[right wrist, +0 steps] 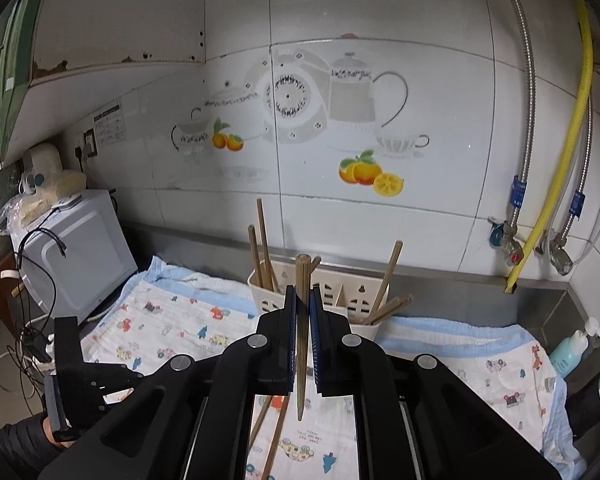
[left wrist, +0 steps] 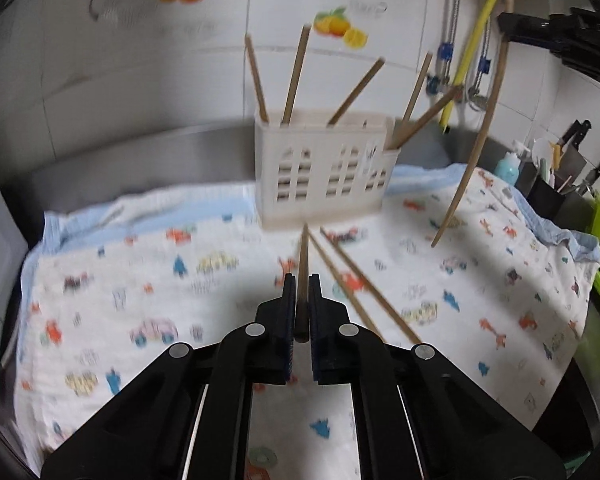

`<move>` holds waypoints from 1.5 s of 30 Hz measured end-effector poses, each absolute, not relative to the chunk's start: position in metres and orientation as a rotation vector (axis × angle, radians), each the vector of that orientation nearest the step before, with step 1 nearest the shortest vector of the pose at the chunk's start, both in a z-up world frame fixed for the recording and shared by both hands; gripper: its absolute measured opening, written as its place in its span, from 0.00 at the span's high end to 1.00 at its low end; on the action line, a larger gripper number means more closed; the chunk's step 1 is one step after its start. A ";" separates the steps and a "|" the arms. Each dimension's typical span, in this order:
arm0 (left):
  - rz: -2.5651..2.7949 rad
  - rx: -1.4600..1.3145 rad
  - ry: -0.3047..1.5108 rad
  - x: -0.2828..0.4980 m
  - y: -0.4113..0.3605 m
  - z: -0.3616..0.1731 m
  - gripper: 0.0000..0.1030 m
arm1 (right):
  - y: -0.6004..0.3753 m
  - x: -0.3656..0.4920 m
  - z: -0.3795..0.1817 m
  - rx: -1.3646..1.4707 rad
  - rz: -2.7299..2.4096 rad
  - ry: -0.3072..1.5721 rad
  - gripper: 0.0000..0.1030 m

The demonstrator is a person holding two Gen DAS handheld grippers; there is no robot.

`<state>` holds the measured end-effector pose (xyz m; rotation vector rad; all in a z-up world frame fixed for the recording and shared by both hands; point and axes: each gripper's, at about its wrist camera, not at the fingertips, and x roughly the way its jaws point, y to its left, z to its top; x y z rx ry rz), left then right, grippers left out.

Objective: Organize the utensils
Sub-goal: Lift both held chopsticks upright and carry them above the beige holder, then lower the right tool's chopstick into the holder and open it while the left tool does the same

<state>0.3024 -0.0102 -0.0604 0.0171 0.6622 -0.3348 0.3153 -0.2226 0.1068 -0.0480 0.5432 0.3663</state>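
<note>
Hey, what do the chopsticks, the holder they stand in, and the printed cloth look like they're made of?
Chopsticks: likely bamboo or wood, matte tan-brown, with fine lengthwise grain on the one in the right tongs. Holder: looks like moulded plastic, cream, smooth, with cut-out slots. Cloth: soft woven fabric, probably cotton gauze, wrinkled, white with small cartoon prints and a pale blue border.

counter: steel worktop, covered by printed cloth
on cloth: cream utensil caddy; two loose chopsticks
</note>
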 end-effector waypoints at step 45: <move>-0.389 0.112 0.483 0.306 -0.023 0.005 0.95 | -0.215 0.322 0.130 -0.046 0.378 0.465 0.94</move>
